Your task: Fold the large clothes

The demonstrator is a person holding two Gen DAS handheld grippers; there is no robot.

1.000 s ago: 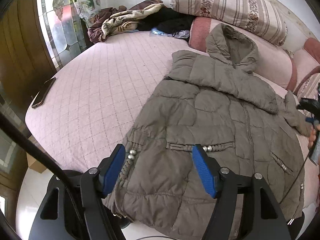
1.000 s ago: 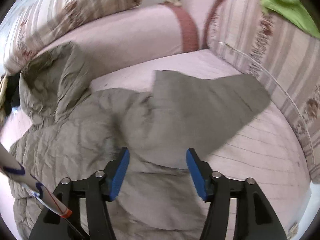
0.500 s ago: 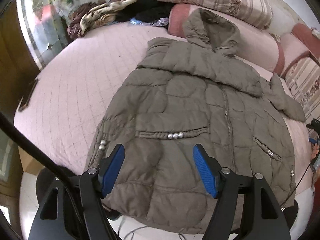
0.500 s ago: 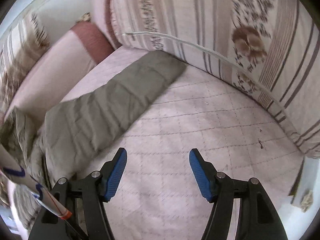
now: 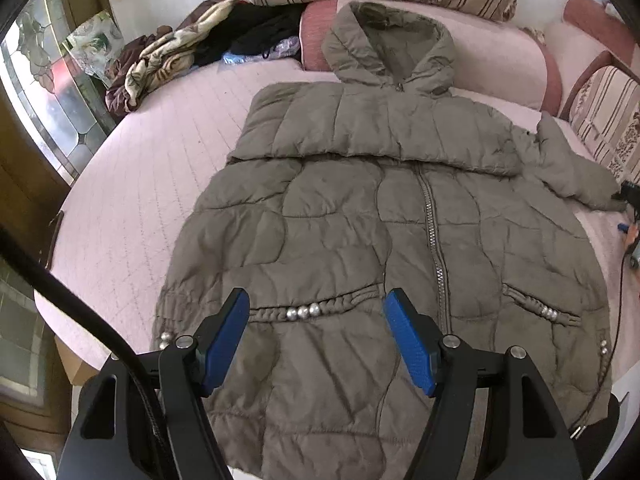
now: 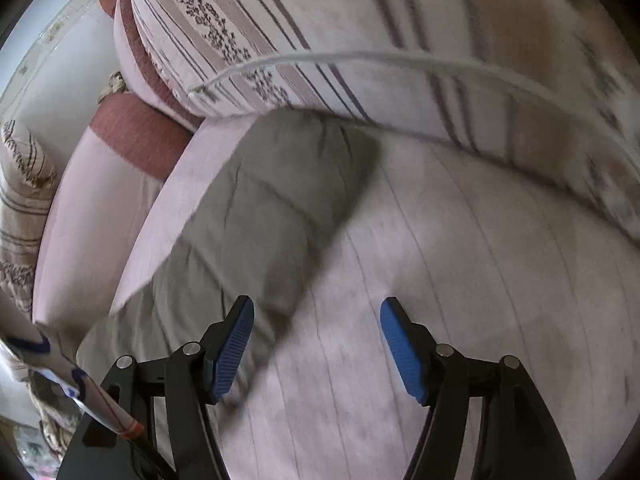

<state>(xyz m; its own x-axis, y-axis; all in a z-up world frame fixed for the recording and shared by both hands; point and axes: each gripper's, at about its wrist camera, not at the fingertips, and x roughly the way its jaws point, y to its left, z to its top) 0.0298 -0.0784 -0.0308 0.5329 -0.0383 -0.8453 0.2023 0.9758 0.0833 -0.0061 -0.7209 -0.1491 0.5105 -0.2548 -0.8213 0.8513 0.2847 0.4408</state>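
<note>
Left wrist view: quilted hooded jacket (image 5: 360,220), zipped, spread front-up on the pink bed (image 5: 132,200), long axis from hem nearest the left tool (image 5: 316,340) up to the hood against the pillows; tool hangs above the hem-side pocket trim, jaws wide apart, nothing between them, one sleeve (image 5: 576,176) trailing off the jacket's far shoulder. Right wrist view (blurred): that sleeve (image 6: 280,208) runs lengthwise away from the right tool (image 6: 316,344) toward the striped cushion (image 6: 360,40), lying ahead and slightly toward the tool's left finger; jaws equally wide, empty, over bare bed, so this hand is judged nearer the sleeve.
</note>
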